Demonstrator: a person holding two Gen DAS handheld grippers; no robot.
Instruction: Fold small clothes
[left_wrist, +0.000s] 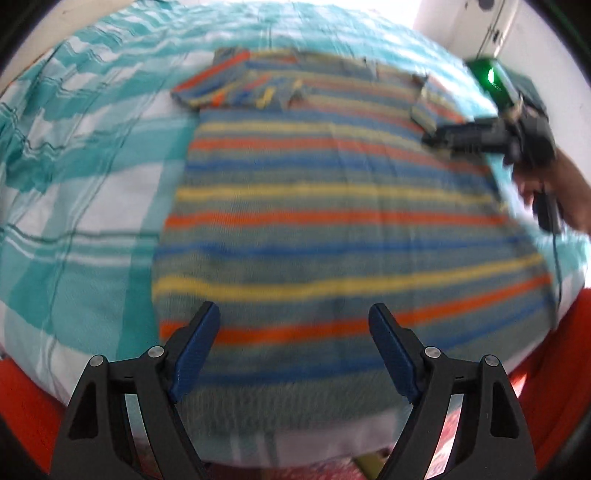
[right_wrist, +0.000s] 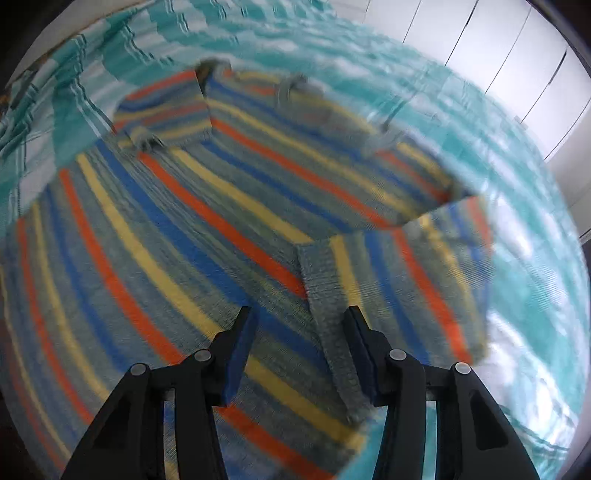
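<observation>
Left claw hovers over the hem end of the shirt, jaws spread wide, nothing between them; blue pads clear of the cloth. Right claw: jaws partly apart, ribbed cuff of the near sleeve lying between them and against the right-hand pad; the other pad stands off, so I read this as not pinching. Motion blur is heavy in both views, so contact is uncertain. Shirt lies flat and spread on the bed, striped in orange, yellow and blue, over a teal checked sheet. In the left view the right claw sits at the far right edge of the shirt by the sleeve, a hand gripping its handle. Farther off, the other sleeve already lies turned in over the chest near the collar. Progress, judged: early. One sleeve looks folded in, the near sleeve appears laid over the body or about to be; the body itself is unfolded at full length. Left to do: finish the second sleeve, then fold the body hem to collar.
</observation>
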